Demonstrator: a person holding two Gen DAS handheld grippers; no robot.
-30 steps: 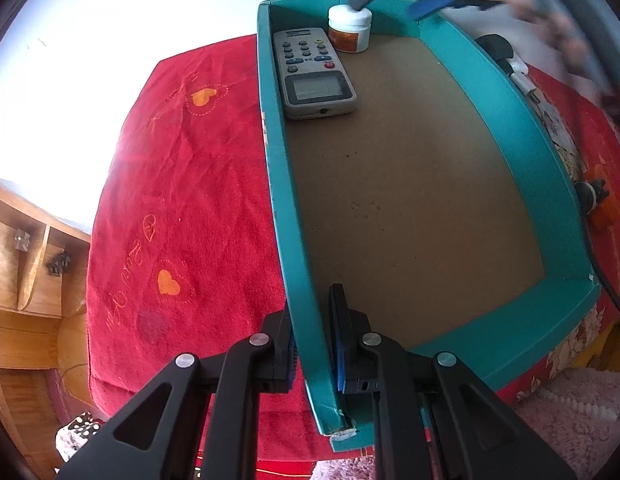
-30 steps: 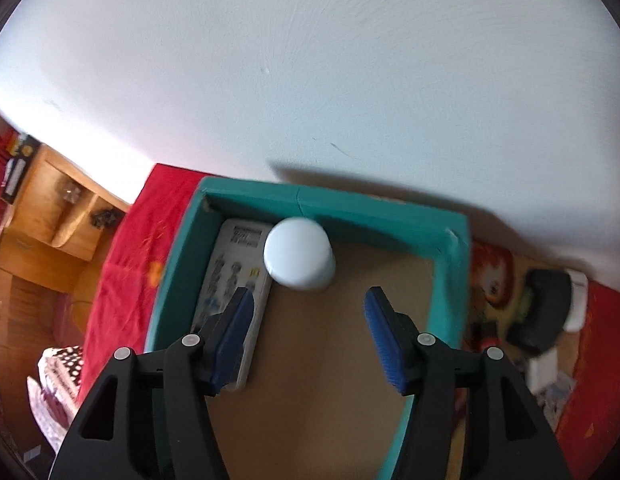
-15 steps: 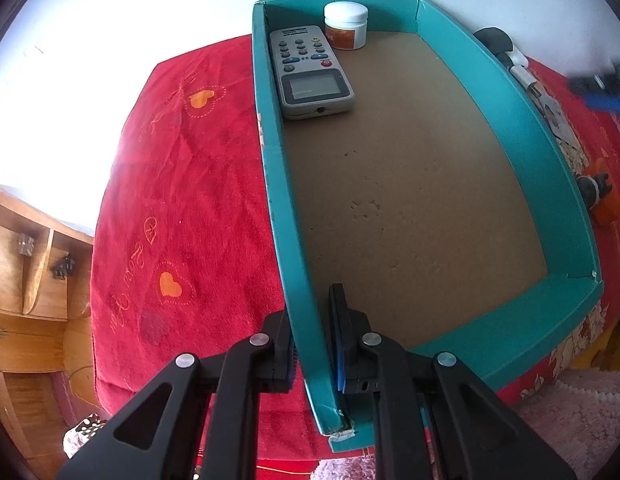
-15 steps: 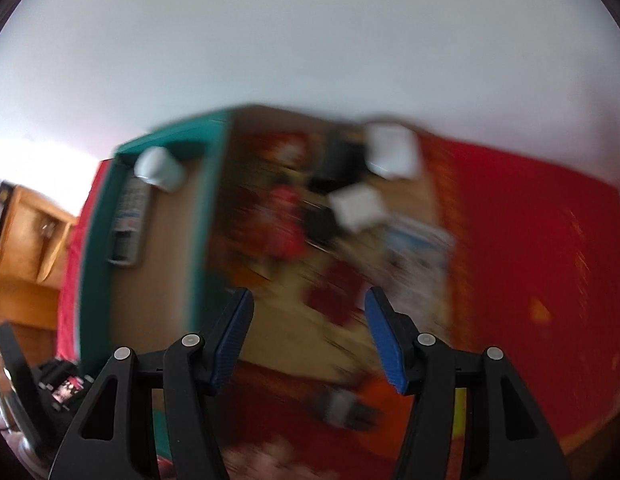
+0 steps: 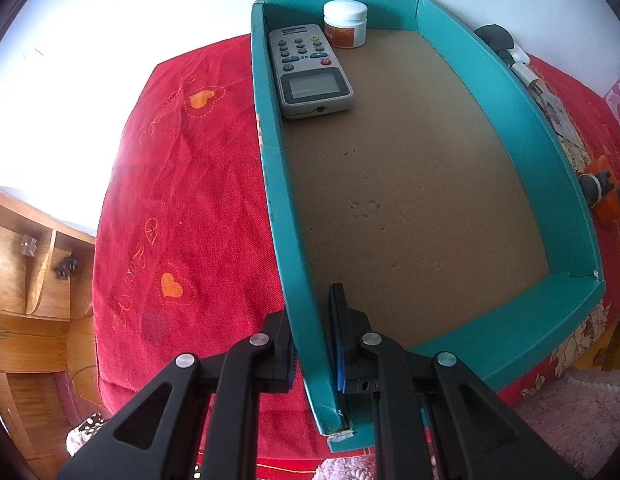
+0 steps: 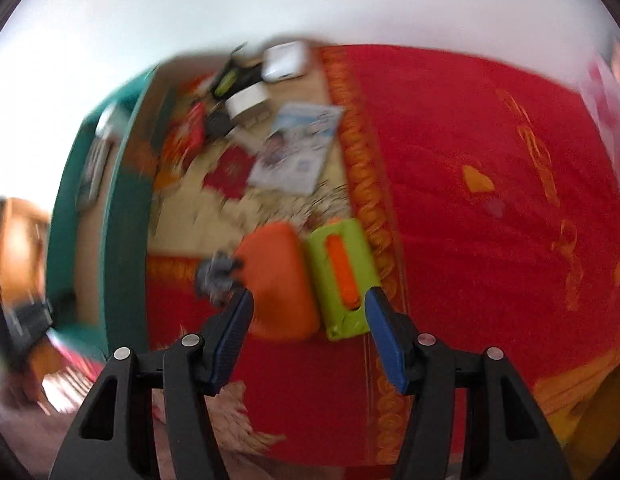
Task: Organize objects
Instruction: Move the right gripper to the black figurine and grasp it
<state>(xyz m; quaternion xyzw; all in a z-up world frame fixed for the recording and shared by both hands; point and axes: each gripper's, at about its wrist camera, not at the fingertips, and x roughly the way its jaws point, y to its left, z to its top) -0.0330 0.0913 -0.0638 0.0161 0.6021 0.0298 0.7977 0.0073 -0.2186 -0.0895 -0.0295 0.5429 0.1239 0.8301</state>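
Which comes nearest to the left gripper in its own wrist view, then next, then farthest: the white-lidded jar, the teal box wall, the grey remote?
1. Teal box wall: clamped in the left gripper, at the near corner.
2. Grey remote: inside the box, along its left wall, towards the far end.
3. White-lidded jar: just beyond the remote, against the far wall.

Teal tray point(image 5: 558, 304), brown floor: grey remote point(image 5: 310, 70) flat in its far-left corner, white-lidded jar point(image 5: 345, 24) upright beside it. Orange toy point(image 6: 278, 280) and green block point(image 6: 344, 276) lie outside, right of the tray
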